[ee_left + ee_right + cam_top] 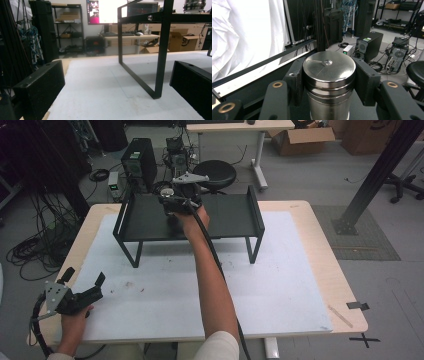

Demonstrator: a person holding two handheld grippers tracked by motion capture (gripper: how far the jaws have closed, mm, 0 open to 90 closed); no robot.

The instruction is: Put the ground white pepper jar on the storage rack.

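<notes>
The right claw (pixel 329 82) pinches an upright, lidded steel canister (pixel 329 85); the left claw (pixel 82 282) is spread.

Shiny silver canister (pixel 329 82), black tools (pixel 329 75), black shelf rack (pixel 150 217), white mat (pixel 165 290) on tan bench (pixel 320 235).

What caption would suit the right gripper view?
Right gripper clamped on a lidded steel canister above a black shelf.

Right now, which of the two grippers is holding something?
The right gripper, up on the black shelf: its fingers clamp a shiny metal can. The left gripper sits open near the table's corner.
</notes>
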